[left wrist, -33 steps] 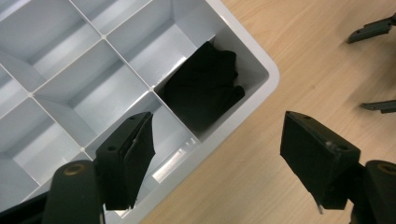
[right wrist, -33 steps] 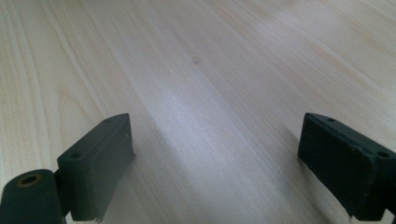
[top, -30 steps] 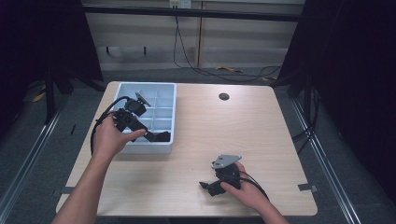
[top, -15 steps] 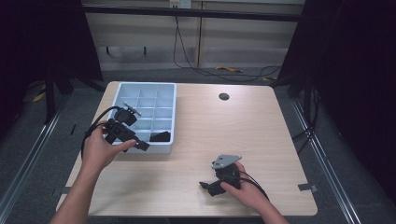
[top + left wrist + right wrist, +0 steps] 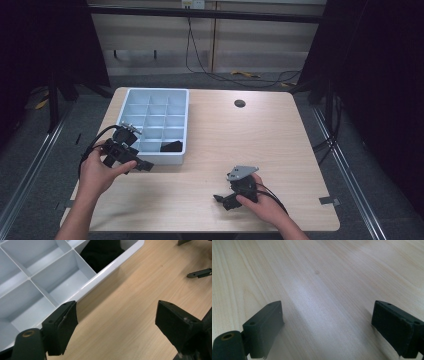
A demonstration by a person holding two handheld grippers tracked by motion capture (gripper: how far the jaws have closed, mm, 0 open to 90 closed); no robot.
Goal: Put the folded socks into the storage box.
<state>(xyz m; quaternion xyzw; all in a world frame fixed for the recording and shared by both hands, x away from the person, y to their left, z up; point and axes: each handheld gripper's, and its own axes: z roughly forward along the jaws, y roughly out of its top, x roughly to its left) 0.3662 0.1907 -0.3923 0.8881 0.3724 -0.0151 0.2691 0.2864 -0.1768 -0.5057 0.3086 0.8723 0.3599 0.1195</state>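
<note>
**Entry: left gripper clear of the tray, dark item lodged in a near compartment**

Item 1, left gripper [image 5: 131, 161]: lower left of the high view, at the near edge of the tray; jaws spread wide with bare wood between them in the left gripper view; I have nothing in its grasp.

Item 2, right gripper [image 5: 223, 199]: lower centre of the high view, low over the table; jaws likewise wide apart with only wood grain between them in the right gripper view; nothing held.

Item 3, compartment tray [image 5: 152, 96]: pale blue, divided into a grid, upper left of centre in the high view; its near wall runs across the upper left of the left gripper view [image 5: 110, 267].

Item 4, dark object [image 5: 171, 146]: black, shape too indistinct to name; lying in the near right compartment of the tray; seen also at the top centre of the left gripper view [image 5: 101, 251].

Item 5, table [image 5: 260, 140]: light wood, with a small round hole [image 5: 239, 103] toward the upper centre.

Step in hand, as I judge it: the placing looks done; my left gripper sits empty just outside the tray.

Next move, as I judge it: either draw the left gripper to a resting spot on the table, or fetch another piece; I see none loose on the wood.
</note>
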